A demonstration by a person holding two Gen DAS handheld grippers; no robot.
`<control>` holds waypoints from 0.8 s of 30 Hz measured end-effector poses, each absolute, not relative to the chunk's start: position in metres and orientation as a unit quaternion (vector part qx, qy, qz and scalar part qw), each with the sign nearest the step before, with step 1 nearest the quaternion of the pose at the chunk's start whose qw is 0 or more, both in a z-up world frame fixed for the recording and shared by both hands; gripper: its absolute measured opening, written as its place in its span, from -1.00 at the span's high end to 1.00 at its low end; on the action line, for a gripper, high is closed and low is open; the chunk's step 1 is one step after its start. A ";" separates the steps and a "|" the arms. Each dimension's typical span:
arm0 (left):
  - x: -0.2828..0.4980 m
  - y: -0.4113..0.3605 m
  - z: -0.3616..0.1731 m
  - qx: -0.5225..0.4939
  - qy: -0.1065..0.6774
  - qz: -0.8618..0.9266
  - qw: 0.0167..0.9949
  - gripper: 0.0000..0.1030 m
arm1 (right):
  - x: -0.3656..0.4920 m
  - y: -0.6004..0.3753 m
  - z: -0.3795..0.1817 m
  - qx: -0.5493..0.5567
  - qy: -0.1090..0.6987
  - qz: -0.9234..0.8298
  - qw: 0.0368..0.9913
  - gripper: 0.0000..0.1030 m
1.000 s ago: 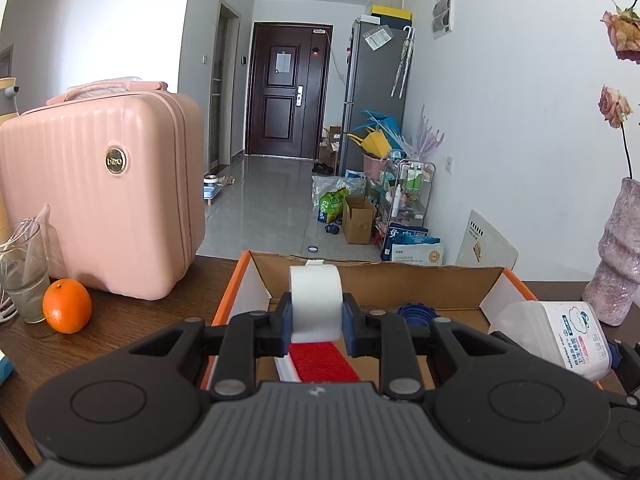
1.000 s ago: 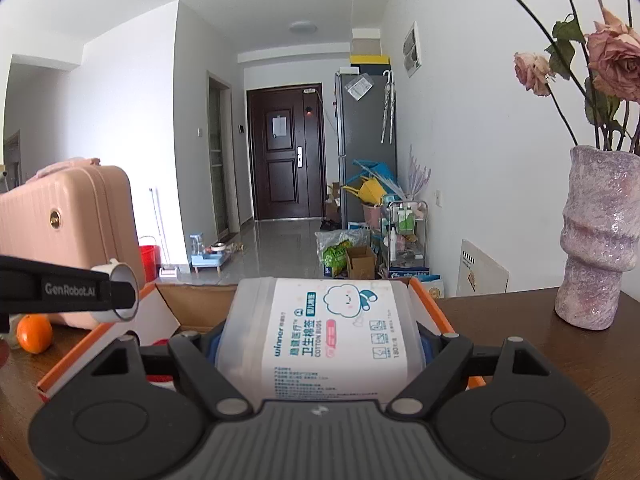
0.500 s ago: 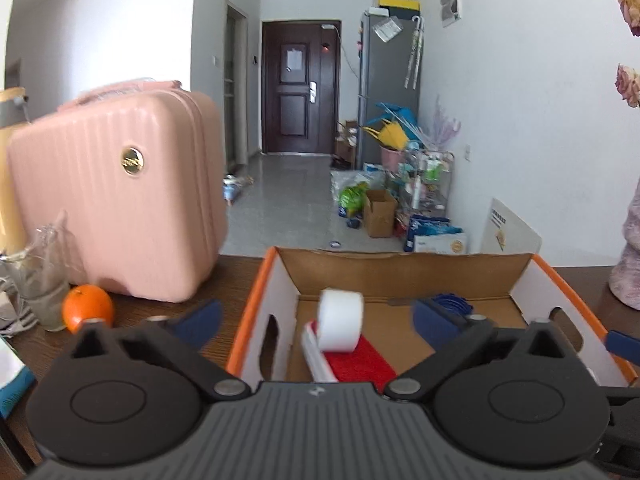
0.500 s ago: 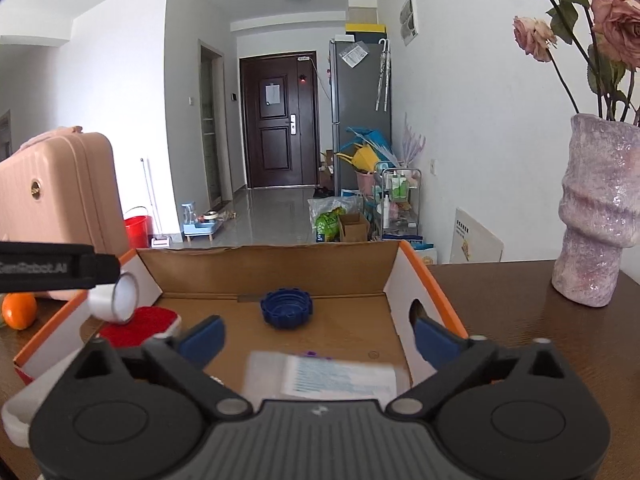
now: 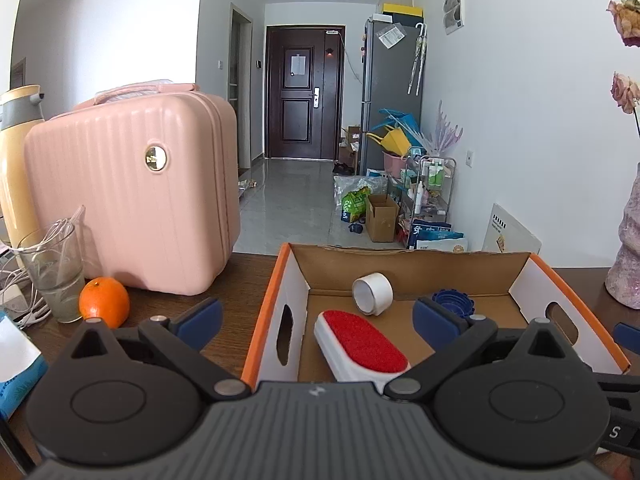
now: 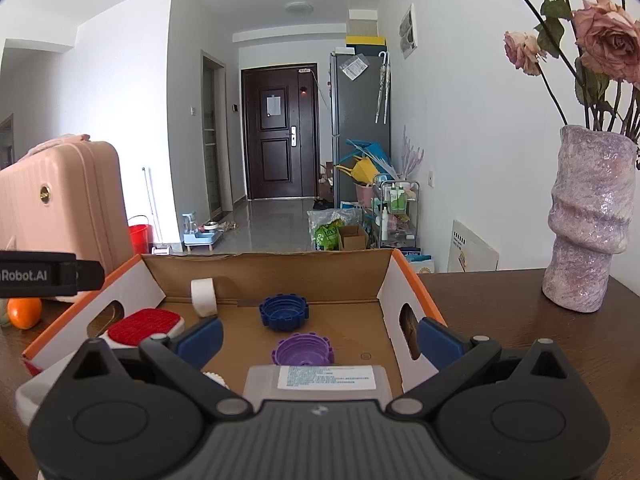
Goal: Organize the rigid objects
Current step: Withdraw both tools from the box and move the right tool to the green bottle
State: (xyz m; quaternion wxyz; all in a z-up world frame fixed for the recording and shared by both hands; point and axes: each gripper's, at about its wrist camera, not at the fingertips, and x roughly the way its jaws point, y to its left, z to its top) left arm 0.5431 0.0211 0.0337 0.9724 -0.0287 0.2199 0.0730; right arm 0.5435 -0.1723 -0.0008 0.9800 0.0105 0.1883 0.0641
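Note:
An orange-edged cardboard box stands on the dark wooden table. Inside lie a white tape roll, a red-topped white brush, a blue cap, a purple cap and a clear cotton-bud box. My left gripper is open and empty, near the box's left wall. My right gripper is open and empty, just behind the cotton-bud box.
A pink suitcase stands left of the box, with an orange, a glass and a yellow flask beside it. A pink vase with dried roses stands right of the box. A blue packet lies at the near left.
Both grippers opened and drew back. The left let the tape roll drop into the box; the right let the cotton-bud box drop into the box.

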 end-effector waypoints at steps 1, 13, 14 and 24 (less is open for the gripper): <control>0.540 0.022 0.034 -0.030 0.221 0.076 0.972 -1.00 | 0.540 -0.173 -0.001 0.009 0.187 0.065 0.980 -1.00; 0.483 0.040 0.030 -0.042 0.222 0.077 0.971 -1.00 | 0.490 -0.173 -0.005 0.002 0.191 0.074 0.979 -1.00; 0.478 0.041 0.030 -0.042 0.224 0.079 0.971 -1.00 | 0.485 -0.172 -0.006 0.001 0.191 0.075 0.979 -1.00; 0.434 0.048 0.016 -0.036 0.245 0.075 0.966 -1.00 | 0.439 -0.169 -0.013 -0.008 0.199 0.081 0.977 -1.00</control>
